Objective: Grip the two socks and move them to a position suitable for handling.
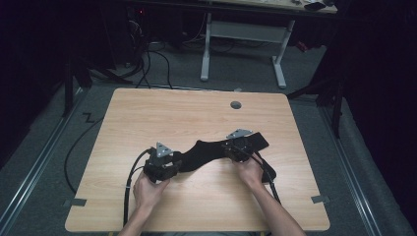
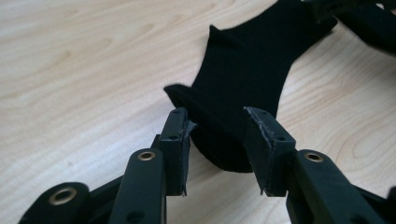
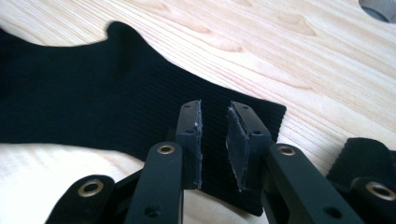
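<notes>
A black ribbed sock (image 1: 201,151) lies flat and stretched across the wooden table (image 1: 196,113). My left gripper (image 1: 174,163) is at its rounded toe end. In the left gripper view the jaws (image 2: 217,116) stand open, the toe of the sock (image 2: 243,79) lies between them, and the pads do not press it. My right gripper (image 1: 235,146) is at the cuff end. In the right gripper view its jaws (image 3: 214,108) stand a little apart over the sock (image 3: 93,102) near the straight cuff edge, which lies flat on the wood.
A second piece of black ribbed fabric (image 3: 364,156) lies just right of the cuff. A round cable hole (image 1: 236,104) sits near the table's far edge. Beyond the table stand a white desk frame (image 1: 243,34) and floor cables (image 1: 147,59).
</notes>
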{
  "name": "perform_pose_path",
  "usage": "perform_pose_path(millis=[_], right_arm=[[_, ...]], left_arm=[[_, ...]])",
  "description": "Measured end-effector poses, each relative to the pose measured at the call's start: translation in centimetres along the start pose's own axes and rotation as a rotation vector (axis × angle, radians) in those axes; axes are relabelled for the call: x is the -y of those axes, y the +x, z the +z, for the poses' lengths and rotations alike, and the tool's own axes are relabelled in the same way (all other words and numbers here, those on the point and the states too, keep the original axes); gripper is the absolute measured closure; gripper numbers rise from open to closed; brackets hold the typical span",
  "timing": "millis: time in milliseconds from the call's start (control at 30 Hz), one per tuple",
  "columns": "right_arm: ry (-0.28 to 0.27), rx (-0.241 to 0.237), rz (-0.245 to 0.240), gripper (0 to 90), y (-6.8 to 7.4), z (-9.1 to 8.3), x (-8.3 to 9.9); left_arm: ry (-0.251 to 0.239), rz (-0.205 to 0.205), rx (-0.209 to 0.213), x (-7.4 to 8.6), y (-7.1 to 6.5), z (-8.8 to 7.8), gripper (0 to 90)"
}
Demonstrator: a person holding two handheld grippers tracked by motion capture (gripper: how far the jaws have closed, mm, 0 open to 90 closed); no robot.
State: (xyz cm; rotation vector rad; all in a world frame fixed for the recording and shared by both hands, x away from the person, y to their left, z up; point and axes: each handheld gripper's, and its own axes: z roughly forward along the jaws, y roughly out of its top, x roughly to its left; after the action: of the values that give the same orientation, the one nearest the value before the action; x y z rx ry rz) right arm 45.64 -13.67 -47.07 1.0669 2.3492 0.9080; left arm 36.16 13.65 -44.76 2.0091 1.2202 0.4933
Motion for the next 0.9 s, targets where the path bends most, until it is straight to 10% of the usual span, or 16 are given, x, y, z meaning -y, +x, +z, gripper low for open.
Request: perform_pose_path(millis=[333, 667, 900], right_arm=[[0.047, -0.005, -0.001, 75.7, 0.2, 1.7, 1.2], [0.059, -0.011, -0.021, 75.7, -0.1, 1.5, 1.3], [0.079, -0.008, -0.018, 74.9, -0.3, 1.6, 0.9]], left_arm=[[-0.009, 0.020, -0.037, -0.7, 0.6, -1.0, 57.9], [0.130, 0.054, -0.096, -1.3, 1.7, 4.9, 54.7], [0.146, 0.065, -0.096, -1.1, 1.6, 5.9, 55.3]])
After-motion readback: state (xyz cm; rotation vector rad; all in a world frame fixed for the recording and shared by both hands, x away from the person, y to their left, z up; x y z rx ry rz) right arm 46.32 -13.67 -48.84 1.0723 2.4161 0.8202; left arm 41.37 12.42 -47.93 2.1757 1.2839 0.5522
